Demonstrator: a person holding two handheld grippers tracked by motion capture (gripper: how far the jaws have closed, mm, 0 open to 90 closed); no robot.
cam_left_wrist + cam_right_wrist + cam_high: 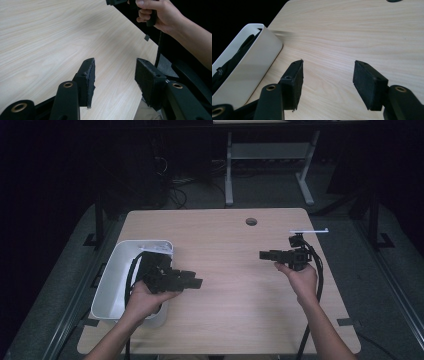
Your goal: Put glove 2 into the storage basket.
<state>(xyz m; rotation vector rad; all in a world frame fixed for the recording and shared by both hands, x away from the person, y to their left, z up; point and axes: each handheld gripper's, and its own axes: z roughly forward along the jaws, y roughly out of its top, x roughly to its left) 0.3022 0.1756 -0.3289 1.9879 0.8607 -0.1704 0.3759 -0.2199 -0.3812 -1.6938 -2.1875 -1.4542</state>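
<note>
White desk frame (270,157) behind wooden table (230,285)

Dim, dark surroundings (tabletop lit evenly), sharp focus.

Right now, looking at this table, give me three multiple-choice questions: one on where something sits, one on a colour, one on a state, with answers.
1. Where on the table does the bin sit?
A. left edge
B. right edge
C. centre

2. What colour is the bin?
A. red
B. white
C. green

3. How do the jaws of the right hand-held gripper stand?
A. clamped on a cup
B. apart with nothing between them
C. shut tight

Answers:
1 A, in the high view it stands by the left hand-held gripper.
2 B, its walls are white in the right gripper view.
3 B, bare wood shows between the pads.
</note>
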